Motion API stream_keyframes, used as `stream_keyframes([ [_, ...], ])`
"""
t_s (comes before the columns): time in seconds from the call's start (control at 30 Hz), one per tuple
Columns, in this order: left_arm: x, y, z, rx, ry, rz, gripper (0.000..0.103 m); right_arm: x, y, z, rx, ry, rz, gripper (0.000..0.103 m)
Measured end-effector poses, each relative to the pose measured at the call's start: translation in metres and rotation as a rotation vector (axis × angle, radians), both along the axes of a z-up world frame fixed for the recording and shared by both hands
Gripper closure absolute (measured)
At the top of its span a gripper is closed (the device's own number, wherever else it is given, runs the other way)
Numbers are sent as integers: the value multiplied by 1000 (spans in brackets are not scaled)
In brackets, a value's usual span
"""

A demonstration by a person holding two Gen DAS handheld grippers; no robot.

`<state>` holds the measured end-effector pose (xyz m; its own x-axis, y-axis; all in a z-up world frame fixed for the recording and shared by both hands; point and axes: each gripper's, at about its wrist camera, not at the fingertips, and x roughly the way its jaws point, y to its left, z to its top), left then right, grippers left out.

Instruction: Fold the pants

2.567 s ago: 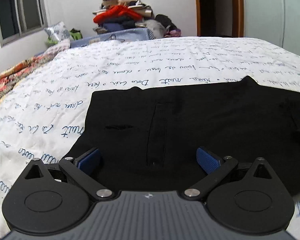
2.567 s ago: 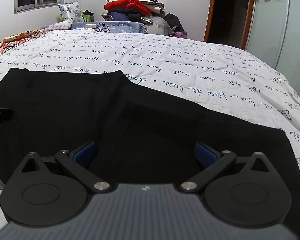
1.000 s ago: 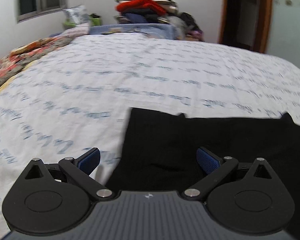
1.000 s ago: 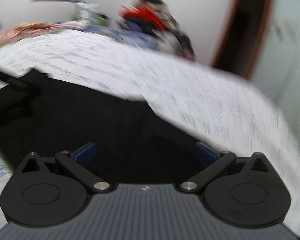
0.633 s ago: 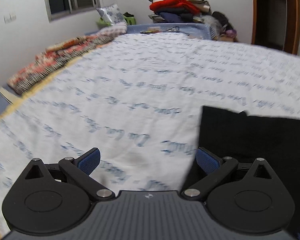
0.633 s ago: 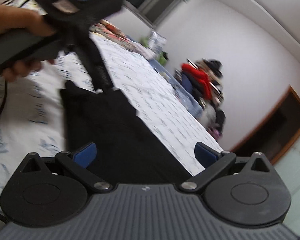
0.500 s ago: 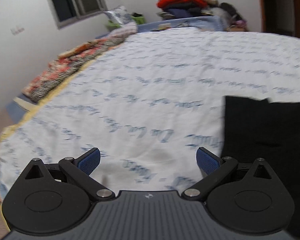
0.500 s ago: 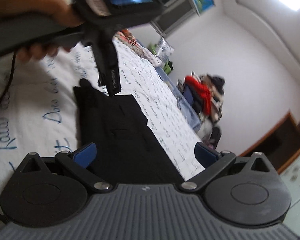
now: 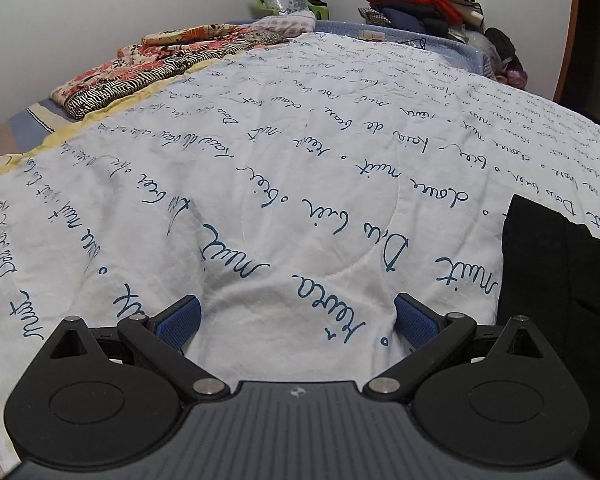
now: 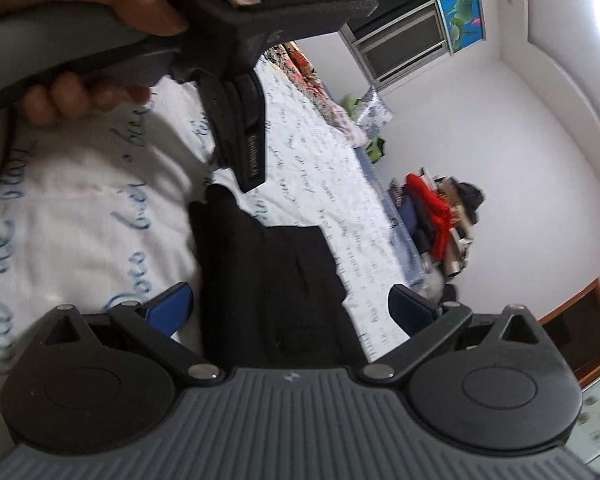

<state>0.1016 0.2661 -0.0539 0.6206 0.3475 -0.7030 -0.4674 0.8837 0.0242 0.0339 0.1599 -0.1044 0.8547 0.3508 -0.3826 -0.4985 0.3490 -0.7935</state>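
Hovering wide-open, empty: left tool (image 9: 296,320), right tool (image 10: 288,304); pants (image 10: 276,280) edge right; quilt (image 9: 260,160) free.

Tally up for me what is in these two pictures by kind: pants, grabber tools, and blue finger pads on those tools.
Black fabric pants lying on the white script-printed quilt: 1
Hand-held grippers, left gripper and right gripper, both open: 2
Blue ribbed finger pads: 4
Total: 7

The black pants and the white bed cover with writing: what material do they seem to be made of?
Black pants: probably a matte woven cloth, dull with no shine; the exact fibre cannot be told.
Bed cover: seemingly soft quilted cotton-like fabric, with stitched curved lines, a slightly fuzzy surface and printed blue script.
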Motion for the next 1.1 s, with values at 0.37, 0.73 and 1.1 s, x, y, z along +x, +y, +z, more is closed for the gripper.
stream_keyframes([
  [0.37, -17, 11, 20, -191, -85, -80, 0, 2, 19, -25, -100, 38, 97, 89],
  [0.73, 1, 18, 7, -802, -126, -195, 0, 27, -25, 26, 248, 248, 47, 94],
  [1.1, 46, -14, 6, -927, -120, -264, 0, 28, -45, 42, 389, 308, 19, 94],
])
